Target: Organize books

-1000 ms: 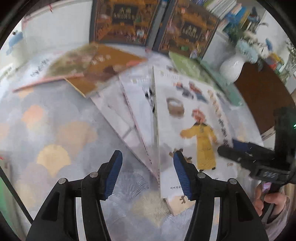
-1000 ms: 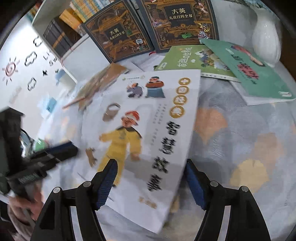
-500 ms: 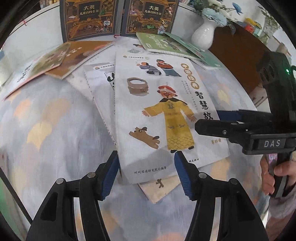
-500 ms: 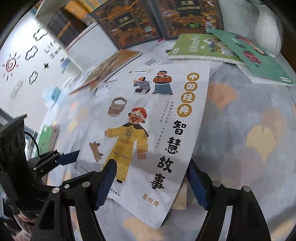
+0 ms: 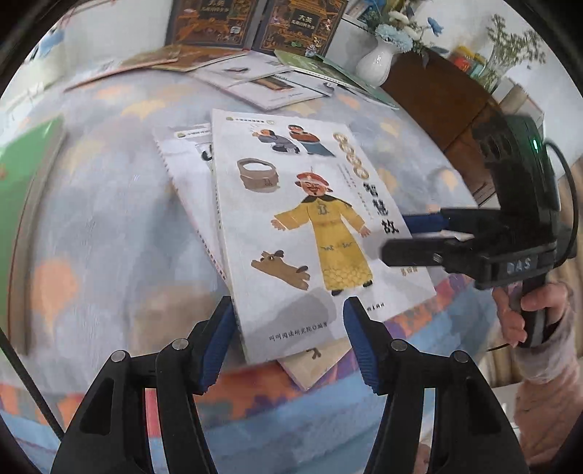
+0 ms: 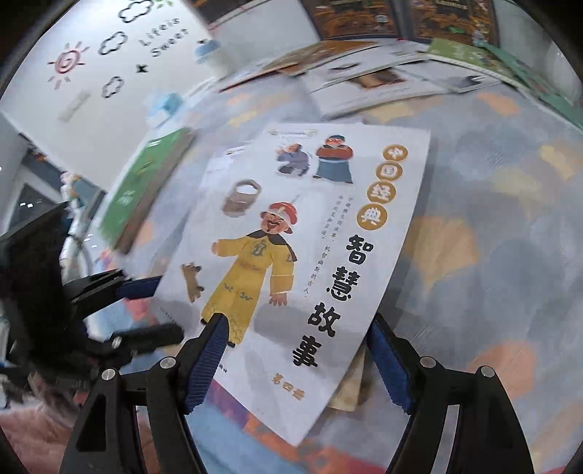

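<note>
A white picture book (image 5: 309, 218) (image 6: 309, 255) with a yellow-robed figure lies face up near the table's front edge. It tops a small pile: a white book (image 5: 182, 146) pokes out at its left and a tan one (image 5: 313, 364) (image 6: 349, 386) under its near corner. My left gripper (image 5: 286, 317) (image 6: 153, 310) is open, its blue pads on either side of the book's near-left corner. My right gripper (image 6: 295, 339) (image 5: 395, 237) is open over the near-right corner, which overhangs the edge. Whether any pad touches the cover I cannot tell.
Several loose books (image 5: 262, 80) lie fanned at the back before two dark hardcovers (image 5: 215, 22) standing upright. A white vase (image 5: 375, 62) sits at the back right beside a brown cabinet (image 5: 437, 94). A green book (image 5: 25, 171) (image 6: 142, 186) lies at the left.
Both grippers drew back toward the table's front edge. The white book and the two under it now lie apart from the fanned books at the back, with a corner past the edge.
</note>
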